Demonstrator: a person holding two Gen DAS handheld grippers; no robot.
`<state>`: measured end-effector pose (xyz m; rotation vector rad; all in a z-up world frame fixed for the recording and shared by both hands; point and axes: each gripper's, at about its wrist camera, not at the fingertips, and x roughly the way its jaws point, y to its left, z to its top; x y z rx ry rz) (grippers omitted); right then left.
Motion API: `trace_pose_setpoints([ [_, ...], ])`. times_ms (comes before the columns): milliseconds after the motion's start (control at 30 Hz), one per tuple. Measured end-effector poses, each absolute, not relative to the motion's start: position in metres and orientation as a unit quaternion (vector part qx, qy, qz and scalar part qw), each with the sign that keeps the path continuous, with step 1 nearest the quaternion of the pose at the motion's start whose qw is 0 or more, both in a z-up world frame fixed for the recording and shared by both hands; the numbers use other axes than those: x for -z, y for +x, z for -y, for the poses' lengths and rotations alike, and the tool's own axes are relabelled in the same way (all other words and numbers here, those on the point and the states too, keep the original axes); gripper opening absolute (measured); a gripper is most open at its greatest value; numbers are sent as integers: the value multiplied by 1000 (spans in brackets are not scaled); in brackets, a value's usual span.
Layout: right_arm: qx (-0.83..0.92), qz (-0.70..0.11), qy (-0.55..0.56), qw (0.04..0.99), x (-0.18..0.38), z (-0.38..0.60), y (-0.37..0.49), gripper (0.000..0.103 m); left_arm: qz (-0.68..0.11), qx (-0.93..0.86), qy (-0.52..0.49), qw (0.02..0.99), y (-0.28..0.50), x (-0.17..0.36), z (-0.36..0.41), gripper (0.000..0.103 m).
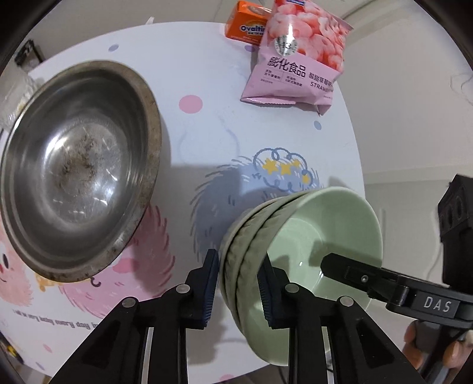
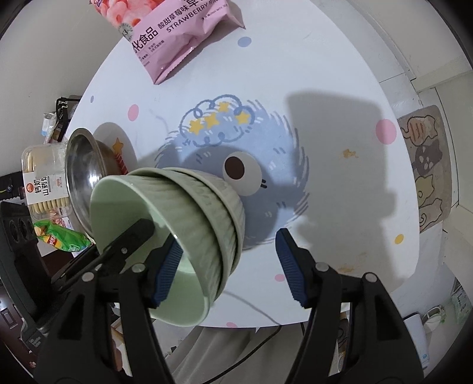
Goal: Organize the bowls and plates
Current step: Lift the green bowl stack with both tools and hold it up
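Both pairs of jaws are set about a nested stack of green bowls (image 1: pixel 298 248). On the left gripper (image 1: pixel 238 291), the blue pads are brought in close, one outside the stack's ribbed wall and one inside the top bowl; whether they press the wall cannot be told for certain. On the right gripper (image 2: pixel 229 268), the jaws are spread wide: one pad is inside the top bowl's mouth, the other is well clear of the stack over the worktop, so nothing is clamped. A finger of each gripper is seen reaching into the top bowl in the other's view.

The stack, seemingly three bowls, is seen tilted in both views above the cartoon-printed white worktop (image 1: pixel 207 73), near its front edge. A scuffed steel bowl (image 1: pixel 77 168) is seen to its left, apart from the stack. Farther back, a pink snack bag (image 1: pixel 298 59) and an orange box (image 1: pixel 246 22) are laid. A tub of biscuits (image 2: pixel 44 174) and a green packet (image 2: pixel 63 237) are seen beyond the steel bowl.
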<state>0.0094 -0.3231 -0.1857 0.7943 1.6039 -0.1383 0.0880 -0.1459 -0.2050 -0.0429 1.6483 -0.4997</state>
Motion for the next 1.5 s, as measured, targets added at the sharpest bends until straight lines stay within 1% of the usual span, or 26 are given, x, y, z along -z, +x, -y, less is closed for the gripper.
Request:
trace_pose_setpoints([
  [133, 60, -696, 343, 628, 186, 321, 10, 65, -715, 221, -9, 664, 83, 200, 143, 25],
  [200, 53, -698, 337, 629, 187, 315, 10, 65, -709, 215, -11, 671, 81, 199, 142, 22],
  [233, 50, -700, 336, 628, 188, 312, 10, 56, -706, 213, -15, 675, 80, 199, 140, 19],
  [267, 44, -699, 330, 633, 189, 307, 9, 44, -703, 215, -21, 678, 79, 199, 137, 17],
  [300, 48, -702, 315, 637, 188, 305, 9, 40, -700, 218, -27, 680, 79, 199, 135, 17],
  [400, 41, -703, 303, 642, 187, 304, 9, 39, -697, 218, -23, 683, 78, 197, 134, 16],
  [533, 36, -704, 314, 636, 187, 313, 6, 28, -698, 211, -18, 684, 77, 197, 137, 16],
  [733, 35, -709, 288, 642, 184, 309, 9, 25, -703, 210, -17, 679, 73, 199, 139, 15],
  [1000, 30, -714, 261, 650, 182, 302, 15, 23, -704, 203, -15, 680, 69, 194, 133, 14],
  [1200, 25, -711, 233, 663, 176, 295, 16, 18, -694, 200, -1, 692, 68, 187, 133, 14],
  [1233, 21, -708, 236, 665, 175, 295, 16, 15, -694, 199, -3, 692, 69, 187, 133, 13],
  [1500, 22, -721, 202, 663, 174, 286, 25, 14, -696, 195, -15, 691, 69, 190, 126, 13],
])
